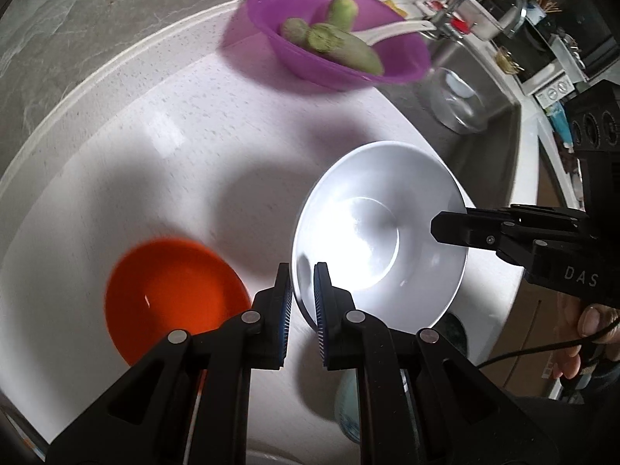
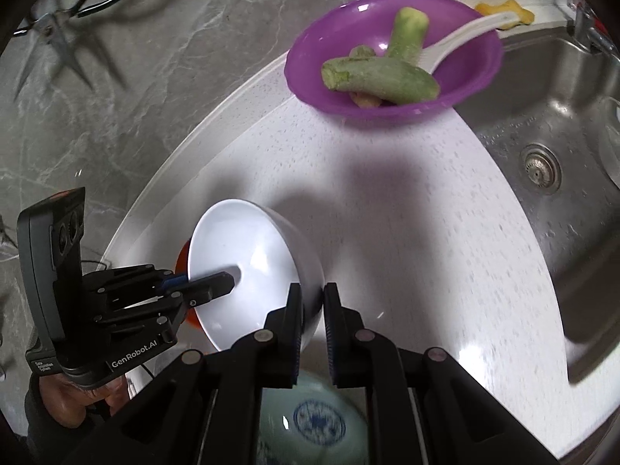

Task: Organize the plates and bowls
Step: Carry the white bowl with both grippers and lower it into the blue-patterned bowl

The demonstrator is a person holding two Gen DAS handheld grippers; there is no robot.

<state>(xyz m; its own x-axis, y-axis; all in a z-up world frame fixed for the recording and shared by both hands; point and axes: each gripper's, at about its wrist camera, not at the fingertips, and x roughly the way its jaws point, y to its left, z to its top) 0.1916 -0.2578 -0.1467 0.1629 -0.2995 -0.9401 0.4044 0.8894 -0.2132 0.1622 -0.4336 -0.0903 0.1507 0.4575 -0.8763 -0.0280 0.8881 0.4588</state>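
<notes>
A white bowl point(image 1: 381, 232) hangs tilted above the white counter, gripped at opposite rims. My left gripper point(image 1: 303, 298) is shut on its near rim. My right gripper point(image 2: 313, 312) is shut on the other rim of the white bowl point(image 2: 248, 255); it reaches in from the right in the left wrist view point(image 1: 440, 228). My left gripper also shows at the left of the right wrist view point(image 2: 228, 283). An orange bowl point(image 1: 174, 294) sits on the counter below left, mostly hidden behind the white bowl in the right wrist view point(image 2: 182, 259).
A purple bowl point(image 1: 337, 35) with green vegetable pieces and a white spoon stands at the counter's back edge, next to the steel sink point(image 2: 550, 124). A glass bowl point(image 1: 457, 100) lies in the sink. A blue-patterned bowl point(image 2: 314, 422) sits under my right gripper.
</notes>
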